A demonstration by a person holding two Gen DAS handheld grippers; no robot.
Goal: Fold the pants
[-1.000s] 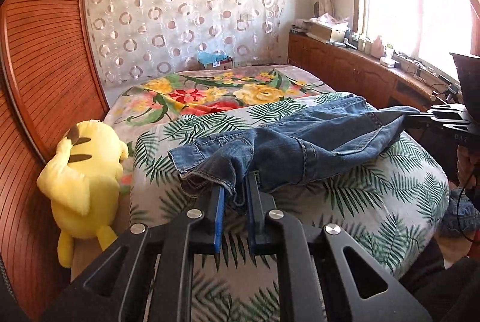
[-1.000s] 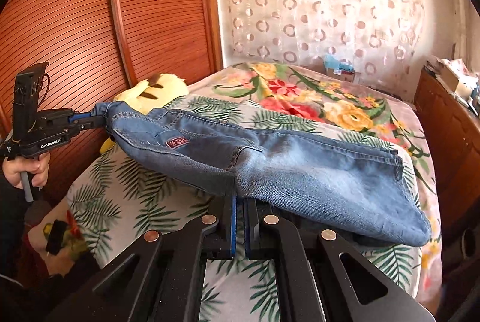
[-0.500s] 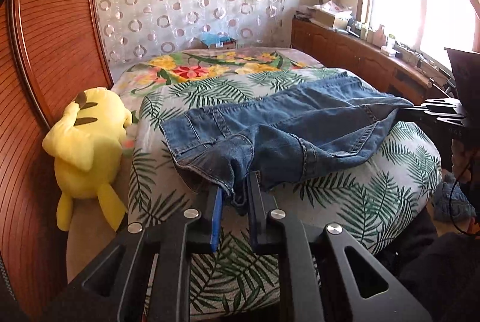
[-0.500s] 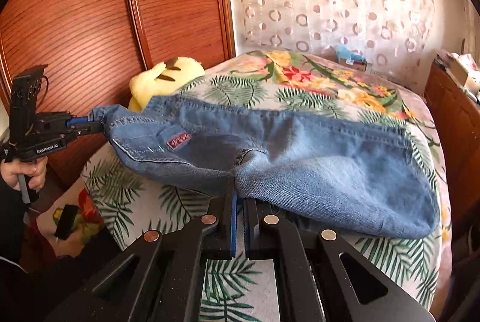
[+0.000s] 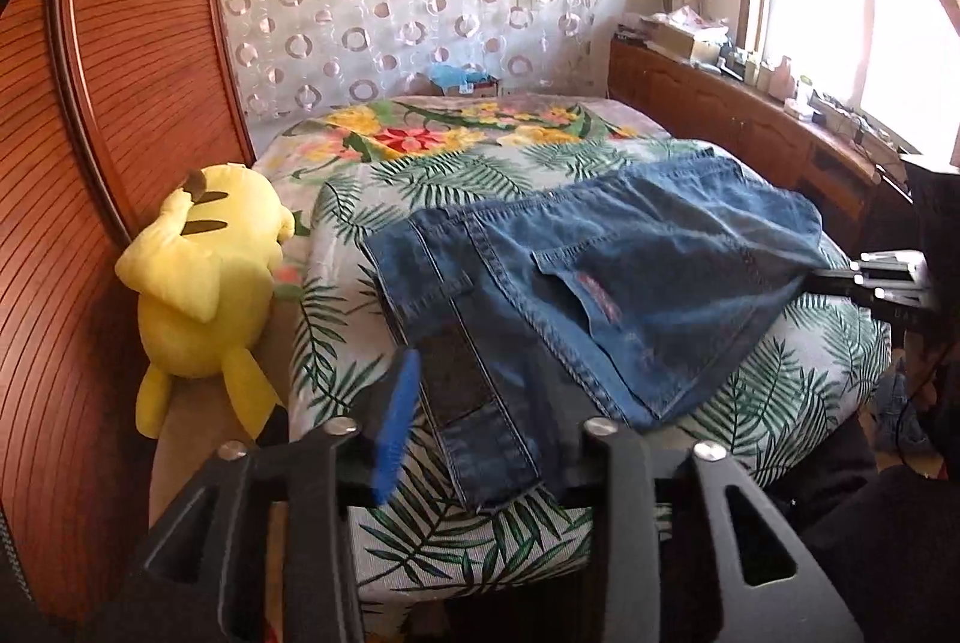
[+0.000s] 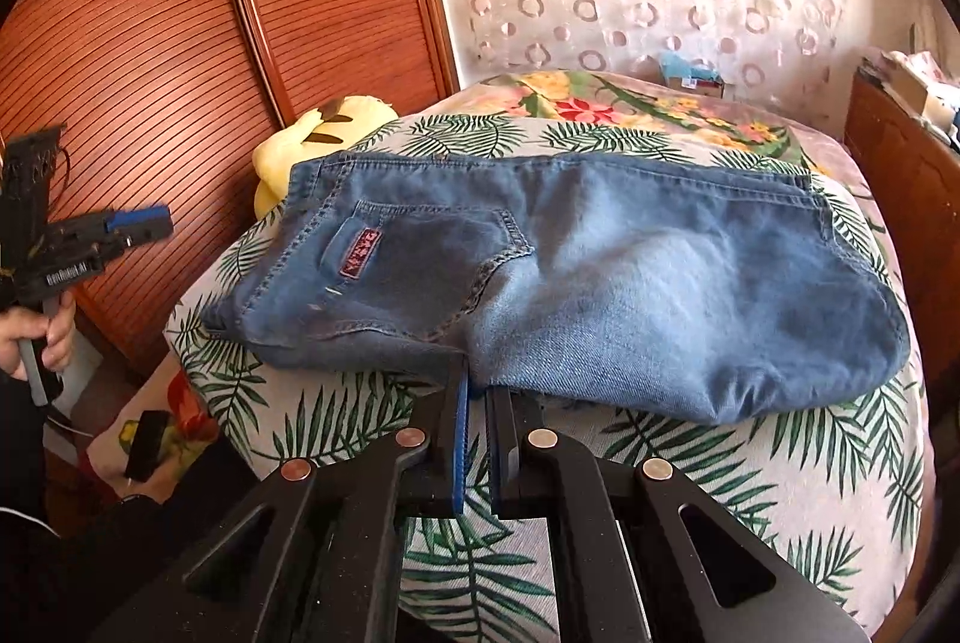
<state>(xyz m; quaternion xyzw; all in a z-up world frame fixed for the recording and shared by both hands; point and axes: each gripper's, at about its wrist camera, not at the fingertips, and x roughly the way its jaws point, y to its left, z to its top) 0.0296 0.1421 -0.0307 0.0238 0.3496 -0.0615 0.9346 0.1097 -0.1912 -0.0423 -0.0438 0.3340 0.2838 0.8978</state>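
The blue jeans (image 5: pixel 600 283) lie folded on the leaf-print bed, waistband end toward my left gripper. My left gripper (image 5: pixel 474 403) is open, its jaws wide apart over the waistband corner, holding nothing. In the right wrist view the jeans (image 6: pixel 600 277) lie flat with the back pocket and red label up. My right gripper (image 6: pixel 477 391) is shut on the near edge of the jeans. The left gripper also shows in the right wrist view (image 6: pixel 138 226), off the jeans at the far left. The right gripper shows in the left wrist view (image 5: pixel 840 280) at the jeans' right edge.
A yellow plush toy (image 5: pixel 204 277) lies between the bed and the wooden wardrobe (image 5: pixel 90 223) on the left. A wooden counter (image 5: pixel 750 121) with clutter runs under the window on the right. A small box (image 5: pixel 462 82) sits at the head of the bed (image 5: pixel 450 535).
My left gripper has opened and let go of the waistband corner. The jeans have come down from being held stretched to lying flat on the bed. My right gripper still holds its edge.
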